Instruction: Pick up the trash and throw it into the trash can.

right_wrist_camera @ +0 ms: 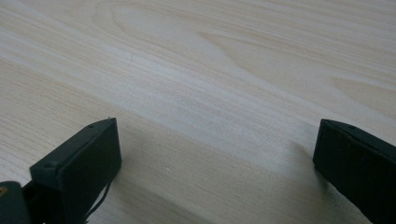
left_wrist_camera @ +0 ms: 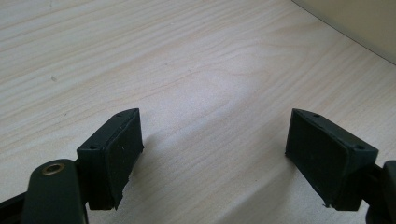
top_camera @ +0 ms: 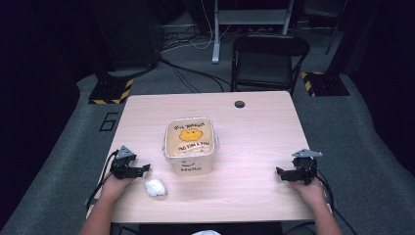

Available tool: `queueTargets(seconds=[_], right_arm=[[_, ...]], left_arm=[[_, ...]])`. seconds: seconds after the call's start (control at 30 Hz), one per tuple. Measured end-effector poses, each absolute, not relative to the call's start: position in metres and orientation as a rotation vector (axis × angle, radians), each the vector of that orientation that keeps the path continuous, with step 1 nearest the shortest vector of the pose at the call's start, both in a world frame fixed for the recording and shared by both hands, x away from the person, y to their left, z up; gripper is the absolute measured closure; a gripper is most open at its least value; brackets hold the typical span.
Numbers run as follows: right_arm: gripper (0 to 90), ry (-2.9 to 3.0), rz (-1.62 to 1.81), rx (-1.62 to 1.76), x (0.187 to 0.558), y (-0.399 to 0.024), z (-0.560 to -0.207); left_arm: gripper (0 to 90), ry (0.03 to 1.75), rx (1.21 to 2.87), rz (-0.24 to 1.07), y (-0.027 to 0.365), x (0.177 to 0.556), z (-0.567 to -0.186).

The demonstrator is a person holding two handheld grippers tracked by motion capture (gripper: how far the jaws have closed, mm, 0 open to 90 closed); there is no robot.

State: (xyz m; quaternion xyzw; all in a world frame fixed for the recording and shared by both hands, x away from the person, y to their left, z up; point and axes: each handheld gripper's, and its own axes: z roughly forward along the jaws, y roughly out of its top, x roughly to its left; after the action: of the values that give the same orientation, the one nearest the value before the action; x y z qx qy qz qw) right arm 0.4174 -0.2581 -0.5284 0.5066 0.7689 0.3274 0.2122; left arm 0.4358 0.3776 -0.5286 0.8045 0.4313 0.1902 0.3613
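The crumpled white paper ball [top_camera: 155, 187] lies lower centre-left, just beside the left gripper [top_camera: 145, 168] — jaws spread, empty. Swing over it squarely, then pinch gently. Right gripper [top_camera: 279, 171] — also spread — rests well apart from the tub [top_camera: 190, 145].

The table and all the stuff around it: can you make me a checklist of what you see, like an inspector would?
Surface: pale wood table, with a dark round hole near the far edge.
Job's things: white tub with a yellow smiley lid, at the middle; crumpled white wad in front of it to the left, apart from it.
Clutter: nothing seen.
Grippers: left claw open, low over the table, between tub and wad; right claw open, low near the right edge. Both hold nothing.
Cables: one trails from each gripper; more lie on the floor beyond the table.
Surroundings: black folding chair behind the table, grey carpet, yellow-black striped bases.
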Motion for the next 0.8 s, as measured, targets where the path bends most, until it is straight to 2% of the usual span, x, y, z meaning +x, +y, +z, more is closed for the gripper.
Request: queueTargets(seconds=[0.33, 0.5, 0.8], right_arm=[[0.5, 2.129, 0.910, 1.415, 0.417, -0.258, -0.528], [0.6, 2.129, 0.911, 1.417, 0.417, -0.258, -0.528], [0.7, 2.129, 0.912, 1.417, 0.417, -0.258, -0.528]], left_arm=[[21.8, 1.129, 2.070, 0.481, 0.376, 0.433, -0.527], [23.9, 1.119, 2.161, 0.483, 0.379, 0.432, -0.518], [26.3, 1.159, 2.115, 0.458, 0.383, 0.426, -0.510]])
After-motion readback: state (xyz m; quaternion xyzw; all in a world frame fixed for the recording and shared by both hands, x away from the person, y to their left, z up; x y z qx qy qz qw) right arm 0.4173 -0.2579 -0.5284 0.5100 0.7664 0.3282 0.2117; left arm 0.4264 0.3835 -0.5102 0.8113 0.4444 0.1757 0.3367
